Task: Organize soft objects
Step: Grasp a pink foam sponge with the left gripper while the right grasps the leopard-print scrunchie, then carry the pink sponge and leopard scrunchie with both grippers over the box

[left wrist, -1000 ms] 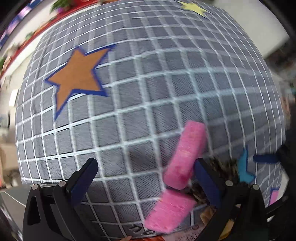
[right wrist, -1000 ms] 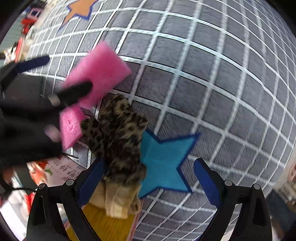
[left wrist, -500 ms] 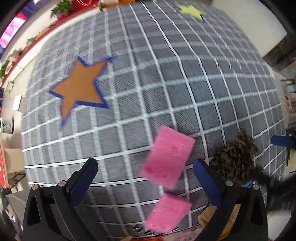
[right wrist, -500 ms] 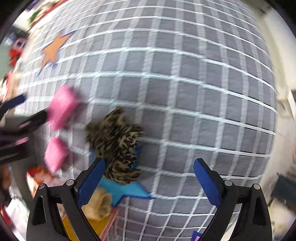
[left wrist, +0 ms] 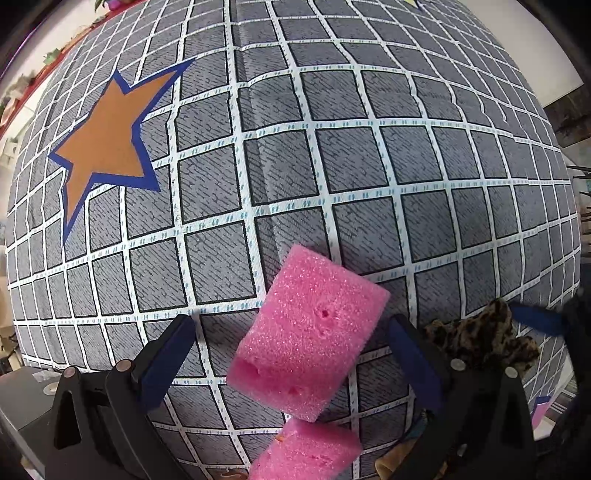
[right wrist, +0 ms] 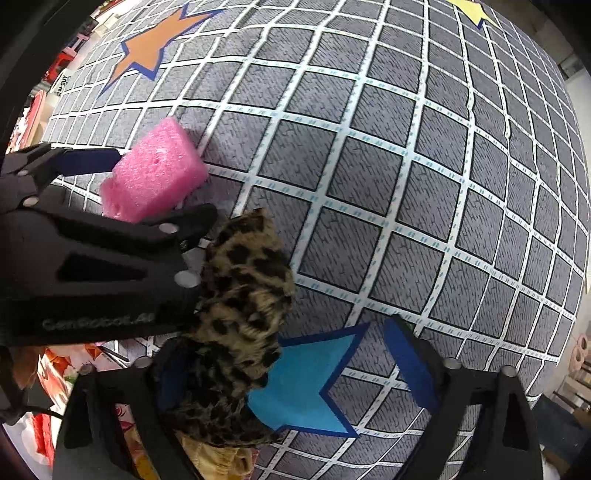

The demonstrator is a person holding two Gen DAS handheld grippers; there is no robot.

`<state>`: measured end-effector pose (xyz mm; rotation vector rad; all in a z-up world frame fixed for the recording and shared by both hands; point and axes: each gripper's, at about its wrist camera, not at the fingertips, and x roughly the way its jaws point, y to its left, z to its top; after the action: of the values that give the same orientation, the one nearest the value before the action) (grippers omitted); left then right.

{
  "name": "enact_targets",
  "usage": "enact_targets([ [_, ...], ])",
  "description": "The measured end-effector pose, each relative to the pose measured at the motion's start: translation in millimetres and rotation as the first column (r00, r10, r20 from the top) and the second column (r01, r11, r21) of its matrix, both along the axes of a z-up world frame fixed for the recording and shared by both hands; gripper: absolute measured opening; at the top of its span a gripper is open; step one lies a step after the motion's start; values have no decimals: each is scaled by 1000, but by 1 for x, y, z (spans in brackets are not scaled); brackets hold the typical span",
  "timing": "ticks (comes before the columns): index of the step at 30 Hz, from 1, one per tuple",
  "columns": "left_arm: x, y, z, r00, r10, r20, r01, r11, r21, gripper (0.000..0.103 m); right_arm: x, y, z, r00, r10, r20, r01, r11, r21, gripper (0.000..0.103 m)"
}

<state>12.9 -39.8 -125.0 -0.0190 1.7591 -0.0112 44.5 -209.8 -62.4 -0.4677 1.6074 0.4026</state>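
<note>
A pink foam block (left wrist: 310,347) lies on the grey checked cloth (left wrist: 280,177), between the wide-apart fingers of my left gripper (left wrist: 291,343), which does not touch it. It also shows in the right wrist view (right wrist: 155,177). A second pink block (left wrist: 306,452) lies just below it at the cloth's near edge. A leopard-print soft item (right wrist: 236,317) lies against the left finger of my open right gripper (right wrist: 288,362), partly over a blue star (right wrist: 306,384). It also shows in the left wrist view (left wrist: 484,339).
The cloth carries an orange star (left wrist: 107,140) at far left and a yellow star (right wrist: 469,11) at the far edge. A yellow cloth item (right wrist: 218,458) and printed paper (right wrist: 62,373) lie at the near edge. Room clutter surrounds the table.
Both grippers have come down closer to the cloth. The upper pink block now sits between my left fingers, and the leopard item now lies against my right gripper's left finger.
</note>
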Motion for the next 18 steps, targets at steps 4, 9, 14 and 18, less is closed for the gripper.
enact_targets([
  [4,18,-1,-6,998,20,-60,-20,1000,2,102,-15,41,6,998,-20,-61,24,998,64,26],
  [9,29,-13,-2,998,-53,-23,53,999,-11,57,-6,19,18,949,-260,-177,291,939,182,21],
  [14,27,-18,17,995,-94,28,95,995,-12,56,-7,-13,43,927,-360,-108,374,909,184,21],
  [18,20,-20,54,988,-94,121,96,995,-8,56,-8,-35,63,900,-431,-67,435,876,205,21],
])
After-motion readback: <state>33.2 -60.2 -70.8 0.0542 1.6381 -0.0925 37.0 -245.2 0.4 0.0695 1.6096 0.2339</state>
